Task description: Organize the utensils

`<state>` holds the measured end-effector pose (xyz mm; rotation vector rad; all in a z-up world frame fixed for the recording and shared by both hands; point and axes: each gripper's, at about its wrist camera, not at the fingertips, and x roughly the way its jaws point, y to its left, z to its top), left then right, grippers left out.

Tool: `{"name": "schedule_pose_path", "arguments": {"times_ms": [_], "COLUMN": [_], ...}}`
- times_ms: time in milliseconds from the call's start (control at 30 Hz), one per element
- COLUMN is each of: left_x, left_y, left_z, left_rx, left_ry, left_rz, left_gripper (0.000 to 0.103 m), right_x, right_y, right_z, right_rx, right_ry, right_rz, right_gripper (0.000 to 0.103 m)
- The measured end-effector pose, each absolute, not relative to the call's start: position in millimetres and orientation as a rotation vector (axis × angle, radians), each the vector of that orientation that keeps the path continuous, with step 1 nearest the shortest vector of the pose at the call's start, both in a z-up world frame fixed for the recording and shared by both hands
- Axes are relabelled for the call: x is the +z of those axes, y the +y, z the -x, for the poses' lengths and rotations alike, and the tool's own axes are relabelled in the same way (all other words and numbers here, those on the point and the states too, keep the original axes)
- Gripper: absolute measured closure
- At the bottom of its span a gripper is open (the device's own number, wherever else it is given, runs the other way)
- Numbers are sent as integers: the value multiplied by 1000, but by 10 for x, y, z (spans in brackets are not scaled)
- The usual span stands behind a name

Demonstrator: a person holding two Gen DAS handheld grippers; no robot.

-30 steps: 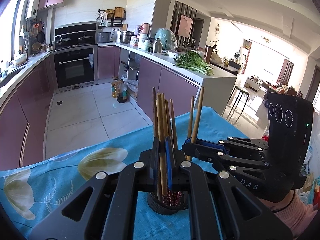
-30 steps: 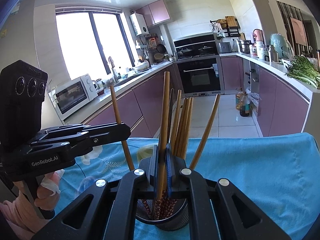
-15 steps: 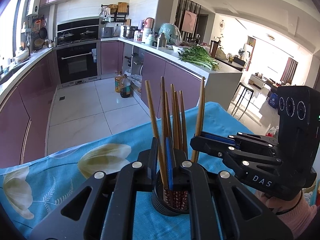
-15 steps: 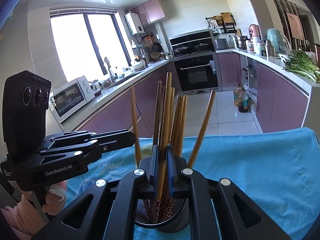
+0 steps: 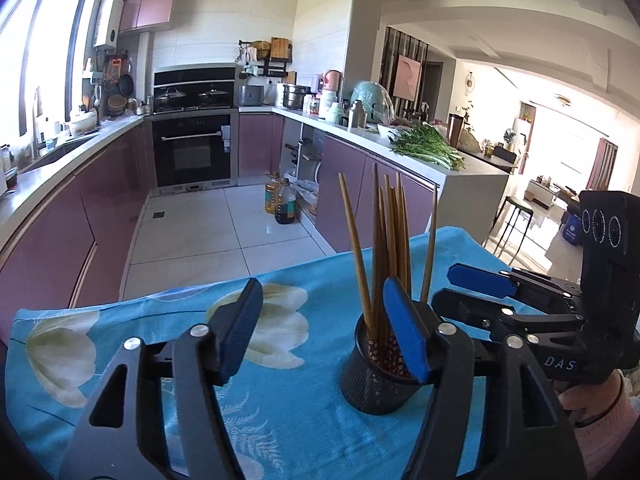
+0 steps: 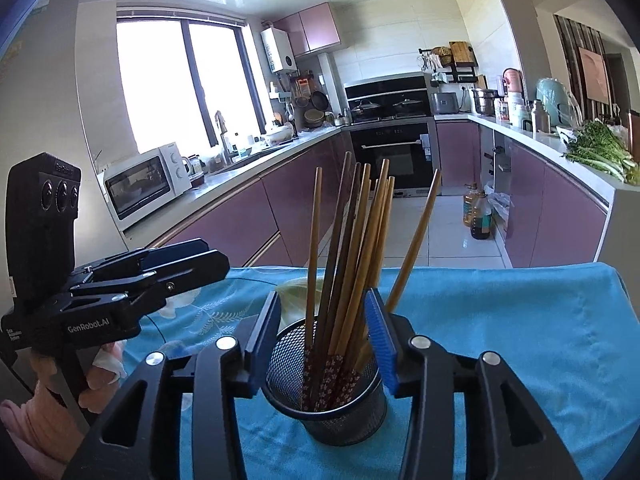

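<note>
Left tool (image 5: pixel 324 332): jaws opening, blue pads wide apart; nothing gripped. Only bare cloth lies between the pads, and the holder sits behind its right-hand finger.
Writing, left tool: "GenRobot.AI" in white on its black side, read from the right wrist view; smaller print beside it too fine to read.
Tabletop (image 6: pixel 520 340): covered by a bright blue cloth with pale white-and-yellow flowers and fern-like sprigs.
Holder (image 6: pixel 326 392): black round mesh cup, upright on the cloth near the middle of the tabletop.
Chopsticks (image 6: pixel 352 248): a bundle standing upright in the holder, fanned at the tops. Most are light tan wood and at least one is dark brown. The lower ends, seen through the mesh, carry a dark red band with small pale blossoms. One stick leans off alone to the right.
Right tool (image 6: pixel 324 340): jaws opening, blue ribbed pads standing either side of the bundle just above the holder's rim, with clear gaps to the sticks; nothing gripped.
Writing, right tool: "DAS" in pale letters on its black body, read from the left wrist view.
Hands: a pink sleeve and fingers show under each tool's handle.
</note>
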<state>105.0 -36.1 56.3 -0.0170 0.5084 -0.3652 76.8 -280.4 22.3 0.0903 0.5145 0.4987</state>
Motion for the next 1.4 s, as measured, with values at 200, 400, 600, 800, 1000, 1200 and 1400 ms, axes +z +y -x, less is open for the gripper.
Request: {"name": "schedule_pose_path", "arguments": {"times_ms": [200, 400, 600, 800, 1000, 1200, 1400], "left_x": [527, 478, 473, 445, 464, 488, 512], "left_y": [-28, 285, 380, 445, 435, 437, 402], "left_z": [-669, -275, -22, 247, 379, 472, 542], "left_rx": [-252, -155, -88, -34, -11, -1, 12], "left_ry": [425, 376, 338, 306, 290, 261, 241], "left_rz": [11, 26, 22, 27, 45, 55, 41], "left_gripper": [6, 6, 6, 6, 6, 6, 6], "right_x": [221, 198, 148, 163, 141, 167, 186], "right_y": [-2711, -2647, -2630, -2634, -2601, -2577, -2560], "right_z": [-510, -311, -129, -18, 47, 183, 236], "right_rx": [423, 385, 354, 324, 318, 310, 311], "right_ry": [440, 393, 354, 313, 302, 261, 247], "right_rz": [-24, 15, 15, 17, 20, 11, 15], "right_gripper": [17, 7, 7, 7, 7, 7, 7]}}
